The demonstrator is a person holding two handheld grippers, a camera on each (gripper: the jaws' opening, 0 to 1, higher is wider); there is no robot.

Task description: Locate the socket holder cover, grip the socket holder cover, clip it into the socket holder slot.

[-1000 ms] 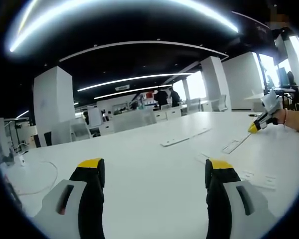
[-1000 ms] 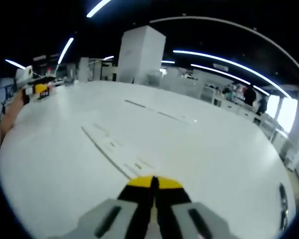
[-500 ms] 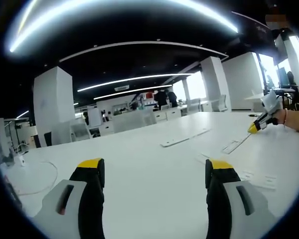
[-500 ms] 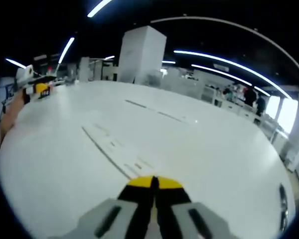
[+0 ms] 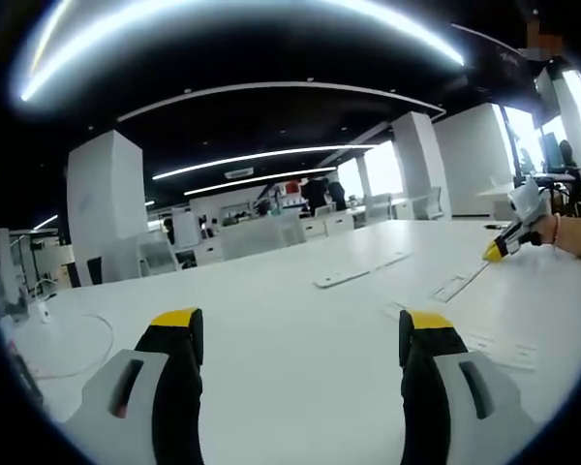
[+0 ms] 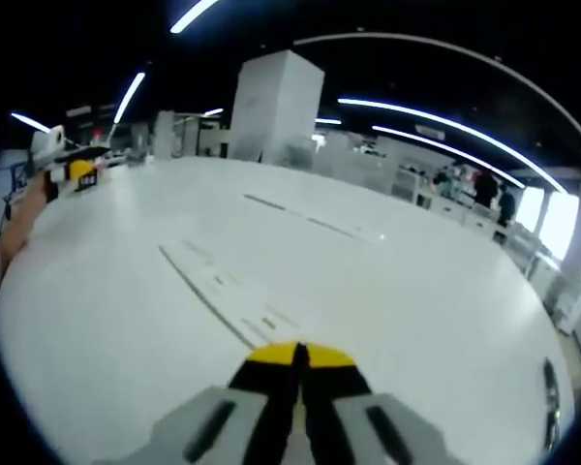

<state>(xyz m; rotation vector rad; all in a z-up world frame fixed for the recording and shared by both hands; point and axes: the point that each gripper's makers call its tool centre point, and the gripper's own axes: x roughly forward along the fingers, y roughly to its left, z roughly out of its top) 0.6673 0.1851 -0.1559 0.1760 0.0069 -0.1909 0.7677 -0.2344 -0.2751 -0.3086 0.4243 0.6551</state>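
My left gripper (image 5: 302, 325) stands open over the bare white table (image 5: 271, 320), with nothing between its yellow-tipped jaws. A long white strip (image 5: 360, 268) lies ahead of it, and a second white strip (image 5: 455, 285) lies further right. The right gripper (image 5: 508, 242), held in a hand, points down at the far end of that second strip. In the right gripper view my right gripper (image 6: 298, 355) is shut, its tips just above the table. A long white slotted strip (image 6: 218, 288) runs from those tips away to the upper left. The left gripper (image 6: 73, 172) shows at the far left.
Two thin strips (image 6: 300, 217) lie further across the table. A white cable (image 5: 77, 363) curls at the table's left side. White pillars (image 5: 102, 203), chairs and people (image 5: 317, 189) stand far behind. The table edge (image 6: 547, 383) curves at the right.
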